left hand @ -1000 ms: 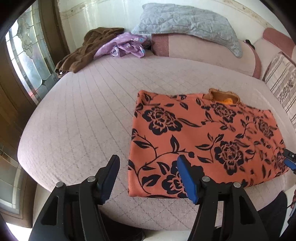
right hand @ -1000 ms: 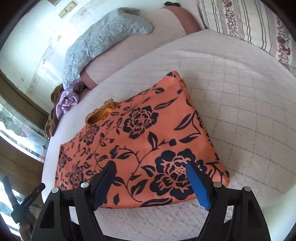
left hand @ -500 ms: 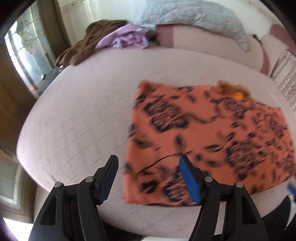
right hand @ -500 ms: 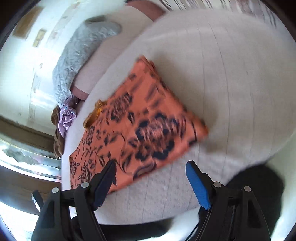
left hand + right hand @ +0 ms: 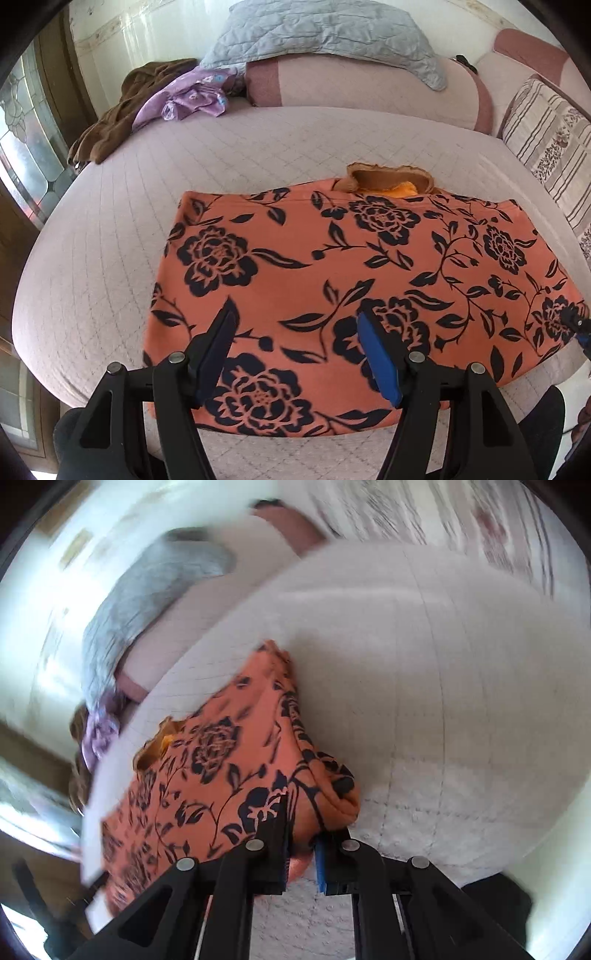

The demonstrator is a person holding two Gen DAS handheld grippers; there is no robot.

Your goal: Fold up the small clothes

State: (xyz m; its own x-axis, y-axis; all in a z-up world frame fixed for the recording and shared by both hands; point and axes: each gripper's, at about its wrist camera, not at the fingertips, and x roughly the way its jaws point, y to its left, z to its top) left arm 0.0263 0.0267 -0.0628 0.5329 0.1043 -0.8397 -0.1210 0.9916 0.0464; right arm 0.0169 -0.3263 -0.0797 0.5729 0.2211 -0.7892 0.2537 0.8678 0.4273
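Garment: an orange garment (image 5: 332,273) with a black rose-and-leaf print, soft knit-looking cloth, folded into a broad rectangle, lying flat on the bed (image 5: 110,229) toward its near edge.
Long axis: it runs side to side along the bed's near edge, short sides facing the bed's left and right ends.
Neck end: a ruffled brownish collar with a bright orange lining (image 5: 391,181) pokes out past the far long edge, pointing toward the headboard side.
Left claw: the left claw (image 5: 295,350) hangs over the garment's near-left part, fingers wide apart, one black, one with a blue pad, nothing between them.
Right claw: the right claw (image 5: 301,849) is pinched tight on the garment's near-right corner, and the cloth (image 5: 229,775) bunches into a thick rolled lip right at the fingers. The view is smeared, so fine detail is lost.
Bed surface: pale pinkish quilted cover with a stitched diamond grid, smooth and taut around the garment.
Far left corner: a crumpled brown garment (image 5: 122,110) and a lilac printed piece (image 5: 188,98), heaped together.
Far edge: a pink bolster (image 5: 354,96) with a grey quilted blanket (image 5: 321,33) draped over it.
Right edge: a striped floral cushion (image 5: 546,147) propped up.
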